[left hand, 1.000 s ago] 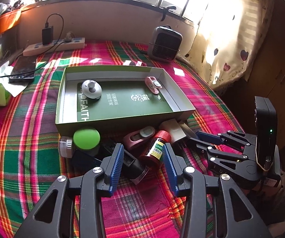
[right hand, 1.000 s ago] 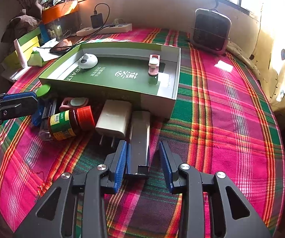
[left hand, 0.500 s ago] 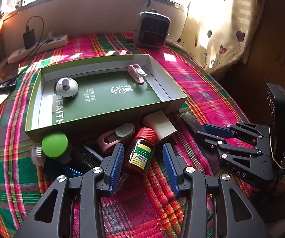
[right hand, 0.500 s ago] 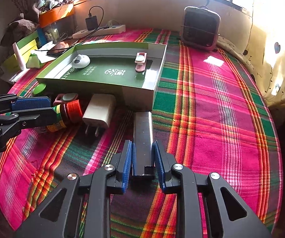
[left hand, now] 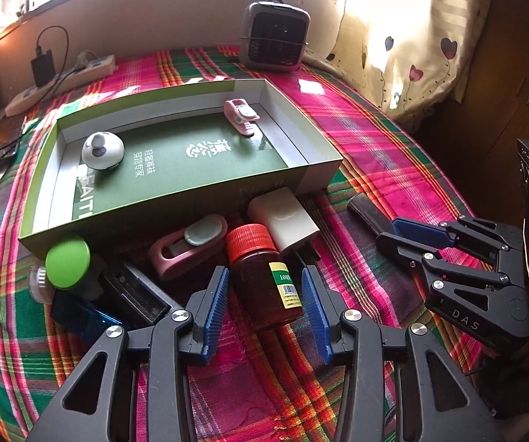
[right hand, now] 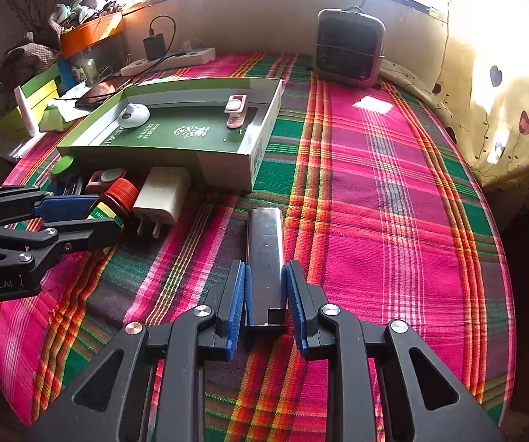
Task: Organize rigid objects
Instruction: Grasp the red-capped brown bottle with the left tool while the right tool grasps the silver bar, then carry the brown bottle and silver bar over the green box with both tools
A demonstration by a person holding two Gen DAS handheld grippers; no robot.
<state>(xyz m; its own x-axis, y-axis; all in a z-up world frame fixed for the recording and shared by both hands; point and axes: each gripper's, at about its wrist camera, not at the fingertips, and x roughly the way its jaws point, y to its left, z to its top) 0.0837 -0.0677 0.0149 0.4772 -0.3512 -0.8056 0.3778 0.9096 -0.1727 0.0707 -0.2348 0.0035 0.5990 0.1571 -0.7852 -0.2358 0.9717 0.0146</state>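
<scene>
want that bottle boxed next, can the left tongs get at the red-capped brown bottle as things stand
Probably yes. The left tongs stand open astride the brown bottle, pads on either side of it and nothing between. The white charger and pink clip crowd the cap end only.

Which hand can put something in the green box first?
Probably the right. The right tool is already shut on the dark flat bar. The left tool is open around the red-capped bottle, not squeezing it. The green box sits just ahead.

Inside the box (left hand: 301, 121) lie a dome-shaped gadget (left hand: 102, 151) at left and a clip (left hand: 241, 115) at right. Before the box cluster a bottle (left hand: 264, 276), charger (left hand: 283, 217), another clip (left hand: 191, 243) and, perhaps, a stapler (left hand: 132, 291); a flat bar (right hand: 265, 250) lies right of them.
</scene>
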